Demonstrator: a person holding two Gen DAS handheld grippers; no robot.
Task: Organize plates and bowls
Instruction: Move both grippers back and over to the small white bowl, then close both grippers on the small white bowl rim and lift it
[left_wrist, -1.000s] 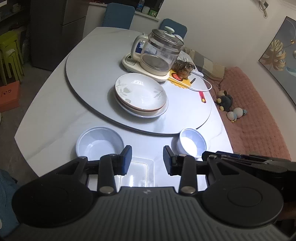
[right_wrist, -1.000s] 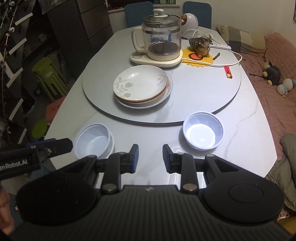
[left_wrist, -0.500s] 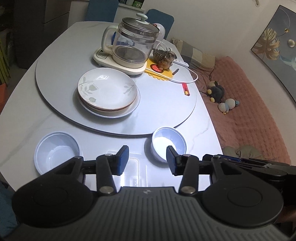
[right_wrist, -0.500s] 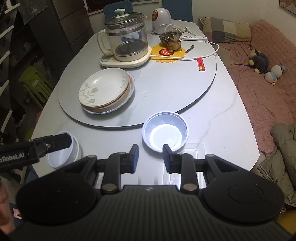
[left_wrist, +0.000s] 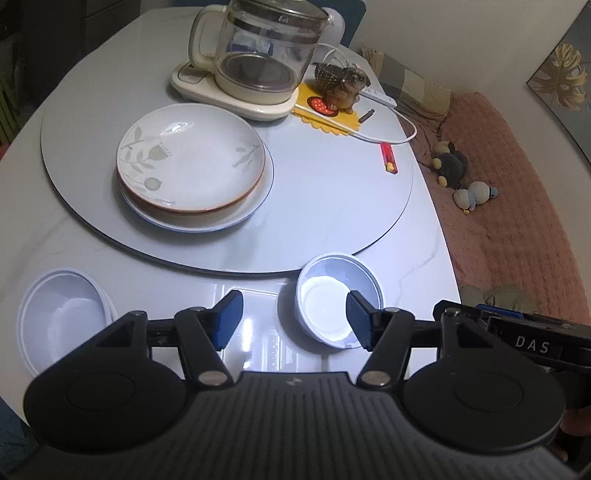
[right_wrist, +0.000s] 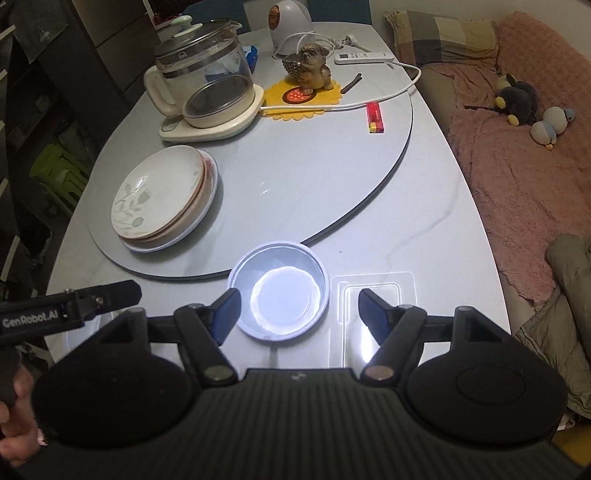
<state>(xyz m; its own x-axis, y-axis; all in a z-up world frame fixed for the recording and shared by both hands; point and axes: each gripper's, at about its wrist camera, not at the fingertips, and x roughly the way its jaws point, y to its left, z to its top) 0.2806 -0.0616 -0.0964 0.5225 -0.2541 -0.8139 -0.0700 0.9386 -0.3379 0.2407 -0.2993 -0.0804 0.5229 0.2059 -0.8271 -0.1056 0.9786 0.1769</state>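
Both grippers above the table (left_wrist: 424, 251), jaws opening, nothing gripped. Left gripper (left_wrist: 294, 319): the right-hand bowl (left_wrist: 338, 299) lies just ahead, toward its right finger; the left-hand bowl (left_wrist: 61, 317) sits off to its left. Right gripper (right_wrist: 299, 314): the same right-hand bowl (right_wrist: 279, 293) lies between its spread fingers, nearer the left one, untouched. Stacked plates (right_wrist: 164, 195) rest farther ahead-left on the turntable (right_wrist: 314, 177).

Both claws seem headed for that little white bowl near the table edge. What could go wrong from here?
The bowl sits close to the table's near edge, so a nudge might slide it off. Both grippers are opening with nothing between their jaws, and the right gripper and left gripper are crowding the same bowl, so they might collide. The other bowl also sits by the edge, and a passing arm might clip it.
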